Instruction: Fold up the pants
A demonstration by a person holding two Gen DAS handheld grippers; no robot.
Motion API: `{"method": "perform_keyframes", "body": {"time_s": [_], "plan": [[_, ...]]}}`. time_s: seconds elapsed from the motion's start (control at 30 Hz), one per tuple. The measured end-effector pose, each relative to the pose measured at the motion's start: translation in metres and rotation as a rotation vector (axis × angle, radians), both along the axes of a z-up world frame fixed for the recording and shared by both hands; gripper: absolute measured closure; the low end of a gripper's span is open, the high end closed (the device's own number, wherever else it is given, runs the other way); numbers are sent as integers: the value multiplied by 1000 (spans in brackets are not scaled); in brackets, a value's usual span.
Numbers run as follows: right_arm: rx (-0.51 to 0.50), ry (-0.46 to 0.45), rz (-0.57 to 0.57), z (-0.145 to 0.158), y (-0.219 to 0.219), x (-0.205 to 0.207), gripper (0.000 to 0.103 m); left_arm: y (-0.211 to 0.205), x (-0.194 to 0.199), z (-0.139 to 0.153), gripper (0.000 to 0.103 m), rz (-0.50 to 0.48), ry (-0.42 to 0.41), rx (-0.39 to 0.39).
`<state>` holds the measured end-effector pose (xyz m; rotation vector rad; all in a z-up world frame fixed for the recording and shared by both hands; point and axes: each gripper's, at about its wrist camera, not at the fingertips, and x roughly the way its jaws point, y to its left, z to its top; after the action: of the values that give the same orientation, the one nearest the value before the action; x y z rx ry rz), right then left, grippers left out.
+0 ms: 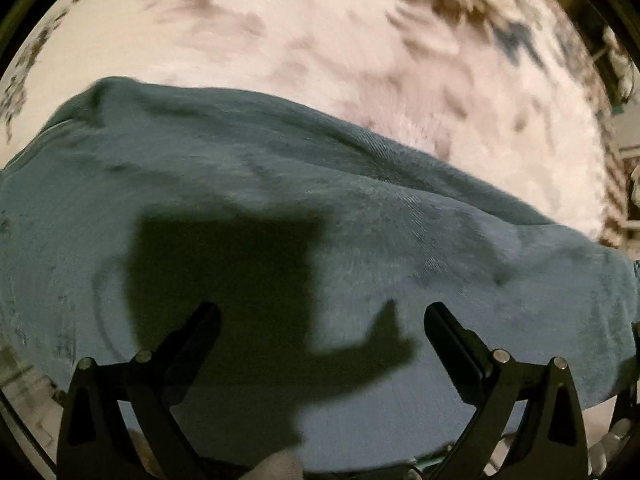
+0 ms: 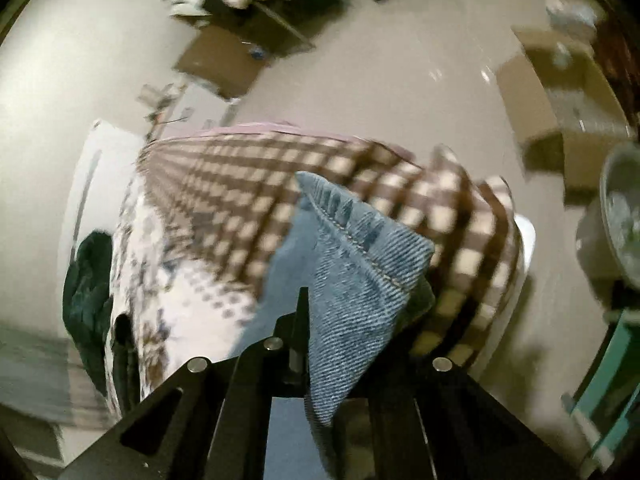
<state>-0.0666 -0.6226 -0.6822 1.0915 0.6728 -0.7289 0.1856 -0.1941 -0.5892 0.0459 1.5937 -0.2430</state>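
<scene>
The blue denim pants [image 1: 280,208] lie spread across the patterned bed cover and fill the lower half of the left wrist view. My left gripper [image 1: 322,312] is open just above them, holding nothing, and casts a dark shadow on the cloth. My right gripper [image 2: 310,300] is shut on a stitched hem corner of the pants [image 2: 360,248] and holds it lifted above the bed; the hem stands up past the fingers.
The bed has a white floral cover [image 1: 360,60] and a brown checked blanket [image 2: 248,184]. A dark green garment [image 2: 88,280] hangs at the bed's left side. Cardboard boxes [image 2: 560,92] stand on the shiny floor, with a round bowl [image 2: 624,212] at the right.
</scene>
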Motion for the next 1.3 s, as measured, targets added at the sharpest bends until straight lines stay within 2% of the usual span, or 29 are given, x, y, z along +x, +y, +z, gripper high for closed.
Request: {"method": "perform_keyframes", "body": {"time_s": [0.1,0.23,0.33,0.43,0.6,0.73,0.83,1.0,1.2,1.27,1.3], "plan": [[-77,-12,89,37,29,21,96,25,-4,21,0,35,-31,-28],[-151,-15,246,78,81,62,96,77,-3,48,0,128,-65,-75],[-195,-11,373,94,131,96,96,125,-2,62,0,218,-91,-89],[-232,2,513,95,191,126,96,173,-4,69,0,303,-116,-88],[-259,61,738,59,303,164,96,246,-10,62,0,404,-142,-45],[-314,160,912,4,396,180,96,284,-13,43,0,453,-127,8],[-358,228,995,-32,446,184,96,314,-17,34,0,484,-123,39],[-450,308,1059,-63,484,190,96,349,-25,23,0,527,-110,56],[-547,344,1149,-57,504,189,94,360,-26,18,0,556,-101,45],[-501,365,1206,-57,503,191,78,357,-21,22,0,540,-106,5],[-419,386,1255,-62,502,192,71,354,-18,25,0,526,-109,-16]]}}
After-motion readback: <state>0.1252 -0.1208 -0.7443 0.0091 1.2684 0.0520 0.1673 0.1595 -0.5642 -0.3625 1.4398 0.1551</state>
